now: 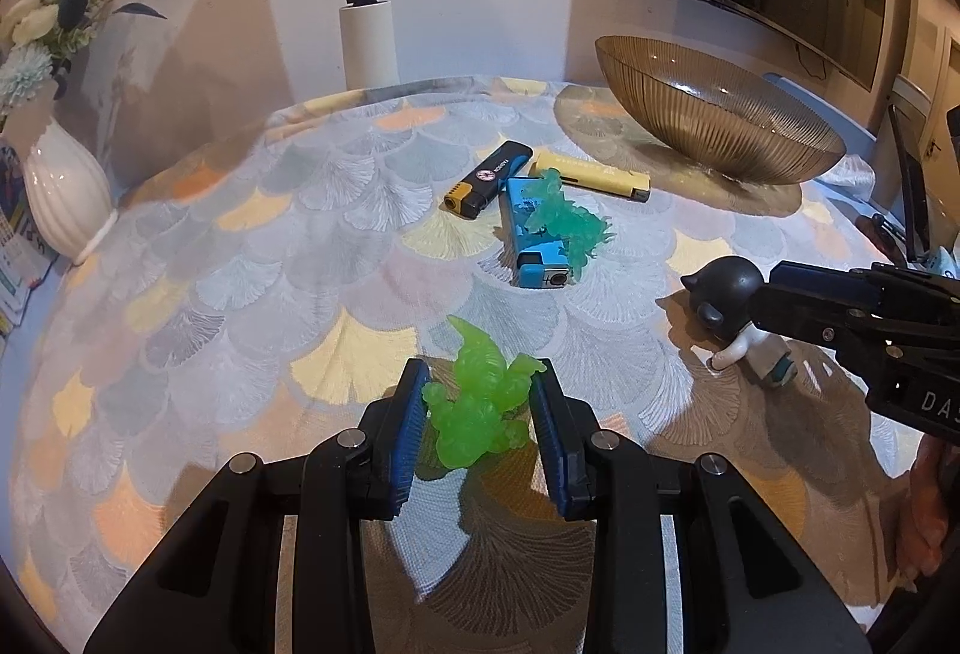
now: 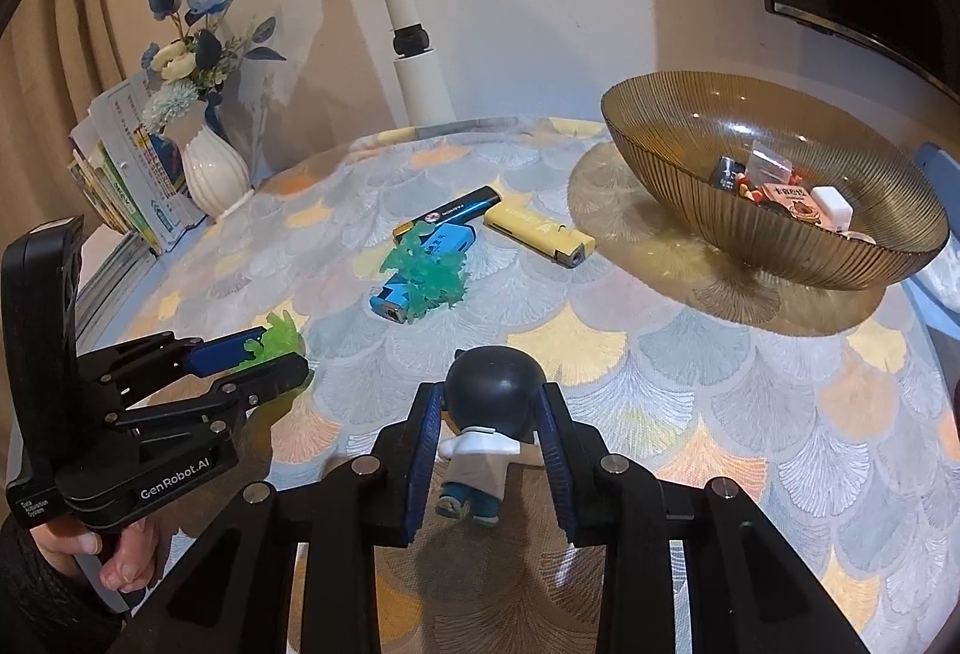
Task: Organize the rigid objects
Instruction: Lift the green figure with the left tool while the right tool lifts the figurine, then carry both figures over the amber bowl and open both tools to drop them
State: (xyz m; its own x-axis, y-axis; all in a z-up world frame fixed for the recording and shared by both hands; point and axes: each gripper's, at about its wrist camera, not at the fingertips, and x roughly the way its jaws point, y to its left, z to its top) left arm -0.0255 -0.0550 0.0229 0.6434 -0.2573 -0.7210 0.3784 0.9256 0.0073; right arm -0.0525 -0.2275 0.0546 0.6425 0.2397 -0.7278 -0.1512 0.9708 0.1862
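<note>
My left gripper is shut on a bright green dragon toy just above the patterned tablecloth; it also shows in the right wrist view. My right gripper is shut on the dark round head of a small figurine with a white top and teal shoes, seen from the left wrist view. A teal toy lies on a blue lighter, beside a black lighter and a yellow lighter.
A ribbed amber glass bowl holding several small items stands at the back right. A white vase with blue flowers and stacked books are at the back left. A white pole stands behind the table.
</note>
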